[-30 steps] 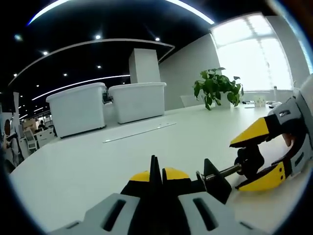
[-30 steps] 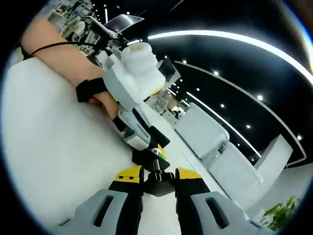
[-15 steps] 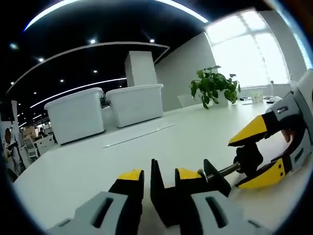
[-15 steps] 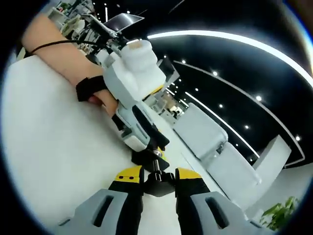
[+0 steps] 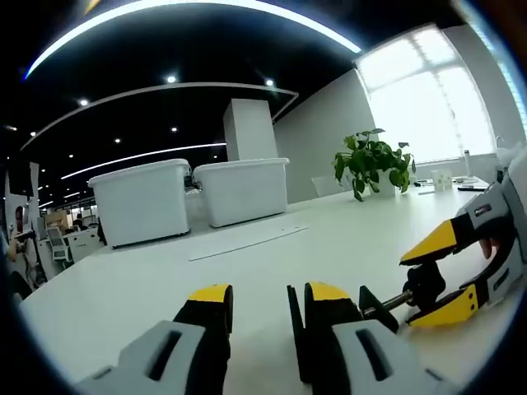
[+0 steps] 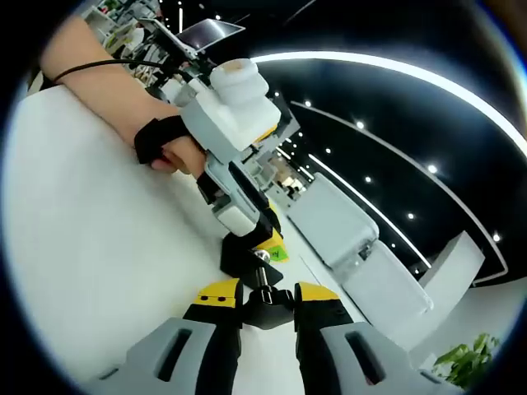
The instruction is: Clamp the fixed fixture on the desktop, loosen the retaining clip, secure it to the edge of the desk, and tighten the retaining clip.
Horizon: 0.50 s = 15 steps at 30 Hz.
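The fixture is a small black clamp with a threaded screw (image 5: 383,303) and a round black knob (image 6: 265,301). It hovers just above the white desktop (image 5: 247,263). My left gripper (image 5: 263,298) stands open, and the clamp's thin black plate (image 5: 293,329) sits between the jaws, close against the right one. Entering from the right, my right gripper (image 5: 413,288) is shut on the knob. In the right gripper view, the right gripper (image 6: 265,295) pinches the knob from below. The left gripper (image 6: 255,230) reaches down to the clamp body (image 6: 243,257) from above.
Two white storage bins (image 5: 136,202) (image 5: 243,189) stand at the desk's far side, with a flat pale strip (image 5: 247,241) lying before them. A potted plant (image 5: 375,160) and small items (image 5: 436,174) sit near the window. A person's hand (image 6: 169,146) holds the left gripper.
My left gripper's jaws have opened off the clamp's plate, which they pinched a second ago. The right gripper has kept its hold on the knob. Both views shifted slightly.
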Each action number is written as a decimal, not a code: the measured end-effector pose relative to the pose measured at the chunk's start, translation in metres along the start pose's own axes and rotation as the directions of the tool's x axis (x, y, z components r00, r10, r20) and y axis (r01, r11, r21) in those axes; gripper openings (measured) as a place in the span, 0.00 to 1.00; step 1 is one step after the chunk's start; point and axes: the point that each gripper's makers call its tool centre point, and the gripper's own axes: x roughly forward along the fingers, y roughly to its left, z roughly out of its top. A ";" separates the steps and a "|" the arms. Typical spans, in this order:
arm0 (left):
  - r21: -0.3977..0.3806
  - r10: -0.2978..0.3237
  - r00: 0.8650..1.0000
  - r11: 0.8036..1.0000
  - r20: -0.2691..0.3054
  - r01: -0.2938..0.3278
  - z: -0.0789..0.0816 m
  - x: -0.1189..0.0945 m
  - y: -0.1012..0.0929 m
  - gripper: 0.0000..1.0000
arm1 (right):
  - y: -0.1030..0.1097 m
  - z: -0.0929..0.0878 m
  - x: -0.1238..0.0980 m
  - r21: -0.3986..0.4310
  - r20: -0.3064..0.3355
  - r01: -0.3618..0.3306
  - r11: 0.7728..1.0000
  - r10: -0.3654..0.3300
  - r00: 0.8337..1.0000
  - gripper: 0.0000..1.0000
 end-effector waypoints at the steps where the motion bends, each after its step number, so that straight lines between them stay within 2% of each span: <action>1: -0.002 -0.002 1.000 1.000 0.010 0.002 0.002 -0.001 0.000 0.37 | 0.000 0.000 0.000 -0.002 0.000 0.006 1.000 -0.006 1.000 0.24; 3: 0.031 -0.042 0.997 0.999 0.068 0.040 0.012 -0.002 -0.002 0.39 | -0.002 -0.001 -0.001 0.025 -0.015 0.024 0.999 -0.024 1.000 0.24; 4: 0.024 -0.035 0.996 0.999 0.087 0.034 0.015 -0.004 0.001 0.41 | -0.001 -0.001 -0.001 0.023 -0.018 0.026 0.999 -0.025 1.000 0.24; 6: -0.040 -0.027 0.990 0.999 0.136 0.033 0.025 -0.006 0.005 0.42 | -0.001 0.000 -0.001 0.014 -0.033 0.039 0.999 -0.039 0.999 0.24; 9: -0.095 0.019 0.982 0.995 0.188 -0.001 0.037 -0.012 0.018 0.34 | -0.001 0.002 -0.002 -0.016 -0.051 0.060 0.998 -0.060 0.997 0.23; 12: -0.182 0.070 0.967 0.983 0.244 -0.025 0.048 -0.018 0.034 0.33 | -0.001 0.003 -0.004 -0.041 -0.071 0.079 0.996 -0.082 0.994 0.23; 15: -0.206 0.090 0.960 0.978 0.265 -0.034 0.051 -0.021 0.041 0.33 | -0.002 0.004 -0.006 -0.054 -0.088 0.100 0.993 -0.105 0.991 0.23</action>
